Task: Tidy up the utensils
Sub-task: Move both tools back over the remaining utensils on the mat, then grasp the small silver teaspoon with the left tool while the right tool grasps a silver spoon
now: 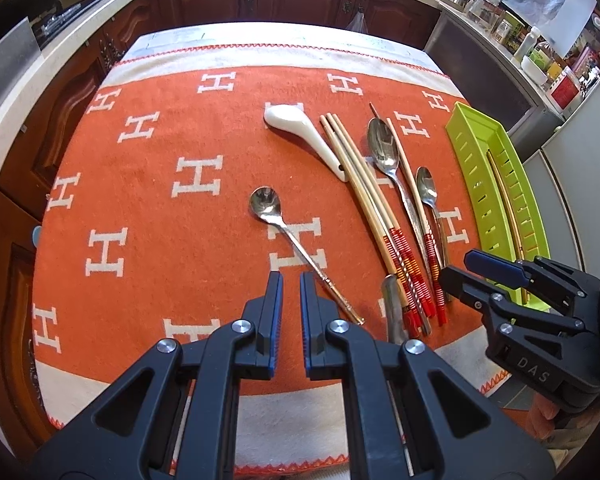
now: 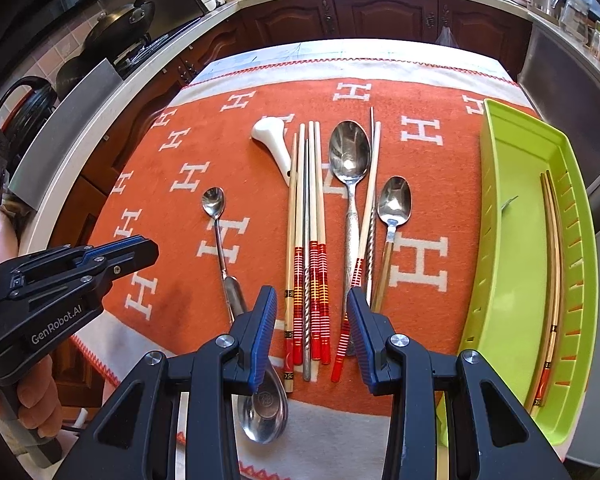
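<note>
The right tongs (image 2: 312,336) hung half-open and empty over the red-ended chopsticks (image 2: 314,248); the left tongs (image 1: 291,300) were nearly shut and empty. One pair lay in the green tray (image 2: 512,240), so the next move called for closing on another chopstick.

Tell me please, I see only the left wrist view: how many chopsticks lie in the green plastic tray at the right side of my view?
Observer: Two golden-brown chopsticks lie side by side in the green plastic tray, along its slotted wall.
Operator: A steel handle lies near the front edge. What is it?
Observer: A steel spoon, its round bowl beneath the right hand-held gripper.
Operator: Does that hand-held gripper hold anything?
Observer: No, its jaws stand open above the red-banded wooden chopsticks, empty.
</note>
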`<state>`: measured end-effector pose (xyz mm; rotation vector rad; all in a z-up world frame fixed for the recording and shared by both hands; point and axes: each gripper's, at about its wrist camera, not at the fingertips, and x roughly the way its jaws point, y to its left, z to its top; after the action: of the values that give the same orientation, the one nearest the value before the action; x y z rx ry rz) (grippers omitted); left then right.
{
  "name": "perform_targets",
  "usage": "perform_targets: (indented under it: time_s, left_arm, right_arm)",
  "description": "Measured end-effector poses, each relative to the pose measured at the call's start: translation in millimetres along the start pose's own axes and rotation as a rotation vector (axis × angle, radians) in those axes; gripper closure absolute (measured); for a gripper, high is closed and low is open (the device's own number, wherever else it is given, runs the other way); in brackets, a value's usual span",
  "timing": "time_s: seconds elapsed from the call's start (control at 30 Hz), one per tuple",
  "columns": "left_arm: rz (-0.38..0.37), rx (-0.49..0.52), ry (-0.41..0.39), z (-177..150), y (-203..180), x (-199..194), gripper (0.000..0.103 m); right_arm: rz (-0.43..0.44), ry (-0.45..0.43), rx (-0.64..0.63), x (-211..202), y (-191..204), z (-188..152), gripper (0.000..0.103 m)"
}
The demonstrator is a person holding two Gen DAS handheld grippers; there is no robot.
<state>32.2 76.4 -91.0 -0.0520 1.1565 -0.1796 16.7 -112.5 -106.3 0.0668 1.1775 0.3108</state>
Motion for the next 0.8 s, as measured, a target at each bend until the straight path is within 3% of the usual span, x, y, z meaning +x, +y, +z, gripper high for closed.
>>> perform_targets:
  time_s: [0.27,0.57,0.67,0.8]
  left_arm:
    - [-0.065,-0.067,0.058,-0.9,19.5,20.9,0.098]
    - [-0.148,-0.126,0.094,12.2,15.4,53.5,0.098]
    - [-0.127,-0.127,0.104,19.5,9.3,64.5,0.086]
    - [-0.090,-0.127,0.119,28.0,0.8,79.5,0.084]
  right_arm:
    - [0.022,0.017,-0.002,8.6,1.5,1.0,0.066]
    - [0.046,0.045,-0.009,25.0,1.5,2.2,0.070]
    - [0.049,0.047,-0.003,27.5,-0.8,2.4,0.070]
    - [0.050,0.050,0.010,30.3,-3.8,2.6,0.070]
